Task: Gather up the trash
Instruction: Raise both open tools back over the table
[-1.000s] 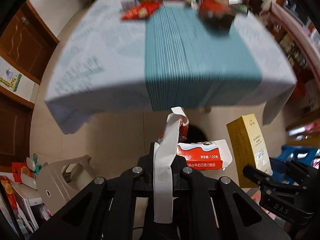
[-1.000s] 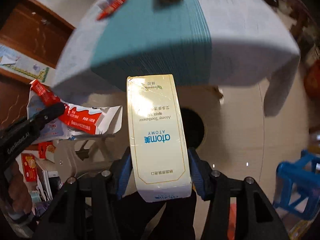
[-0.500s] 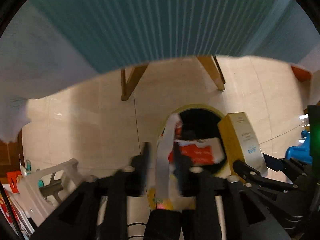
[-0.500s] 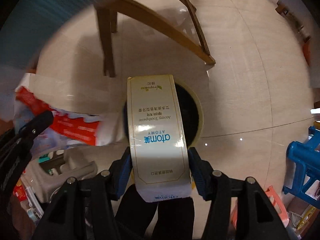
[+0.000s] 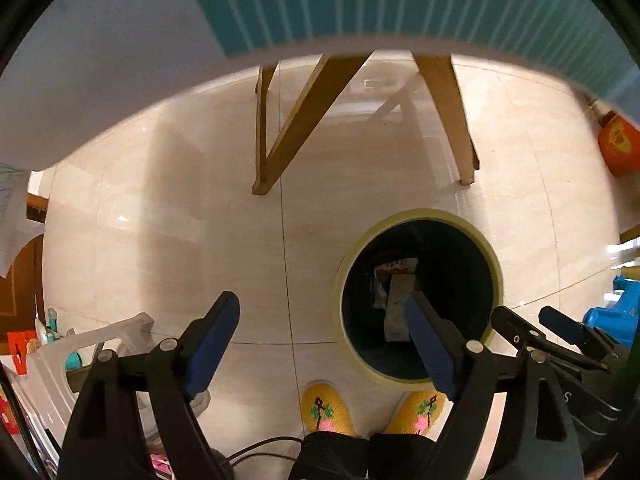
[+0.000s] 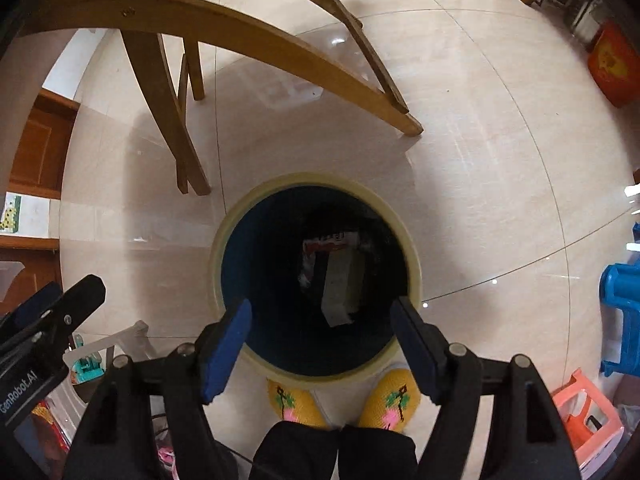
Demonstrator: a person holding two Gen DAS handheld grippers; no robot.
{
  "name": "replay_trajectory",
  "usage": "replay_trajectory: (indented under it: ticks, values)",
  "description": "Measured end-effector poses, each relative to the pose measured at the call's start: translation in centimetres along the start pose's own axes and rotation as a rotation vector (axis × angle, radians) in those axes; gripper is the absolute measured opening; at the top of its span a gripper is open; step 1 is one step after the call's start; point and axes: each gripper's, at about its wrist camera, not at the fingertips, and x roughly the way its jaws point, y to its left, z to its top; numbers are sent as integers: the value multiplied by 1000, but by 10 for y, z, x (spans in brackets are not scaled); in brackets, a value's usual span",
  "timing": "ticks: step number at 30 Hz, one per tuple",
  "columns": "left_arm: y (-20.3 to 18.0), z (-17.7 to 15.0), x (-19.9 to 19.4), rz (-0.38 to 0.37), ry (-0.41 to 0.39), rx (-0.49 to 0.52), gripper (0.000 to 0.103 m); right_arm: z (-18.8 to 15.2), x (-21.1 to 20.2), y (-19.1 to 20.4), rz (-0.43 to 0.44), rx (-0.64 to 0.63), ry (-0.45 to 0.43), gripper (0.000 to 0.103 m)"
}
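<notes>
Both pieces of trash have left my grippers since a second ago: the pale toothpaste box (image 6: 340, 284) that my right fingers clamped and the red-and-white wrapper (image 6: 330, 240) that my left fingers pinched now lie down inside the trash bin (image 6: 412, 256). Meanwhile the jaws on both sides have just been opening, with nothing between them now.

Deep in the bin's dark interior the box shows a whitish long face and a shadowed side, its print unreadable. Its long axis runs from the bin's bottom up toward the near wall, one short end toward me and leaning slightly to one side. Above the box's far end the wrapper lies crumpled, a red band across white, its lettering too small to read; I cannot tell which way it points. From the left view the same two pieces (image 5: 396, 308) (image 5: 394, 266) sit left of the bin's centre.

With blue pads spread wide and released, my right gripper (image 6: 320, 344) hangs straight over the bin's mouth. Equally spread and empty, my left gripper (image 5: 320, 340) hangs beside the bin (image 5: 494, 264), its right pad over the cream rim and its left pad over the tiled floor (image 5: 200, 220).

Just beside the bin's near edge stand my yellow embroidered slippers (image 6: 294, 402). Wooden table legs (image 6: 280, 52) stand beyond the bin's far side.
</notes>
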Motion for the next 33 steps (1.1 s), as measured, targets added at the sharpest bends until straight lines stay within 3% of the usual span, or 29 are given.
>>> replay_trajectory:
  ticks: [8,13,18,25,33]
  values:
    - [10,-17,-46,-13,-7,38,83,-8,-21,-4,-8,-7,-10,73]
    - [18,-23,-104,-21,-16,51,83,-15,-62,8,-2,-55,-3,73]
    - [31,-25,-179,-26,-38,54,83,-26,-133,28,4,-140,-13,73]
    - [59,-25,-275,-83,-77,-7,83,-35,-241,52,99,-214,-58,73]
    - [83,-18,-362,-144,-219,-161,83,-29,-356,78,191,-321,-223,73]
